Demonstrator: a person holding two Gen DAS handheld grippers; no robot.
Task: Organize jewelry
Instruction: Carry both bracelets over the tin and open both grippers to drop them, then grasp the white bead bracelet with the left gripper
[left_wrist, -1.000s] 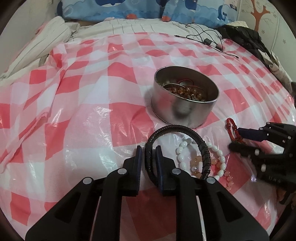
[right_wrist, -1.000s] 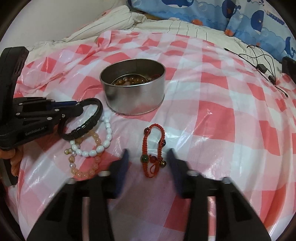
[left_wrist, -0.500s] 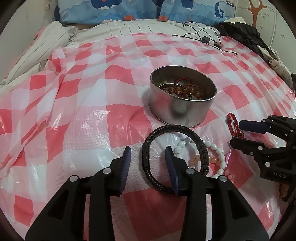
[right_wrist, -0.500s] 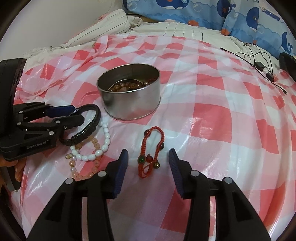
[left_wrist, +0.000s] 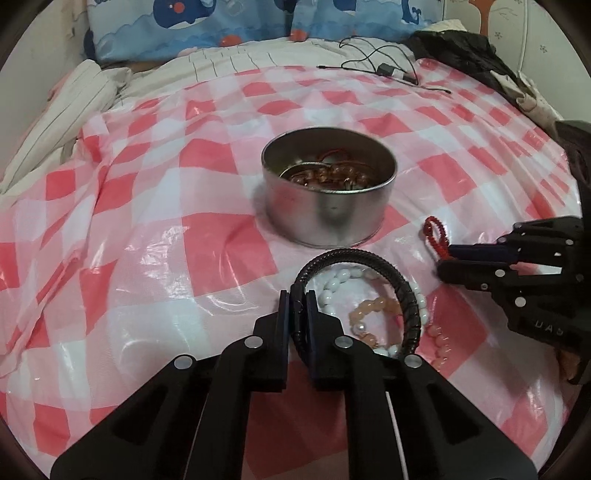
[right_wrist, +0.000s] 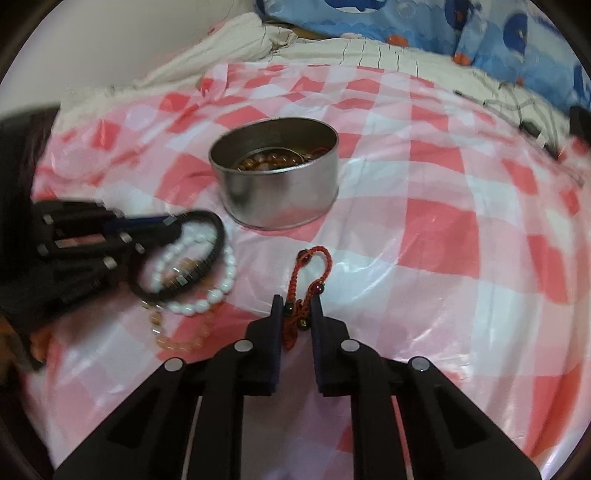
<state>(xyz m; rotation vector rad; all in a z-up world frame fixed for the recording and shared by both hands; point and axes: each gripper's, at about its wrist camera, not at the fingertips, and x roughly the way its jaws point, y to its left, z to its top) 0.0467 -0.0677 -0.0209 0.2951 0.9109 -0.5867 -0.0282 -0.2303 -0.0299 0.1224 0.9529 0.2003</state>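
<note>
Black braided bracelet (left_wrist: 369, 280), at 6 o'clock from the tin (left_wrist: 328, 206), sits clamped in the low, forward-pointing left hand-held gripper (left_wrist: 297, 306); the right hand-held gripper (right_wrist: 297, 310), at 5 o'clock, pinches the red cord bracelet (right_wrist: 306, 280) on the bed (right_wrist: 443, 236)

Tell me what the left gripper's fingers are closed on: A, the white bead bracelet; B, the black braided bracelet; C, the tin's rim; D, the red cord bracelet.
B: the left gripper pinches the black braided bracelet, while the white bead bracelet lies loose beneath it.
</note>
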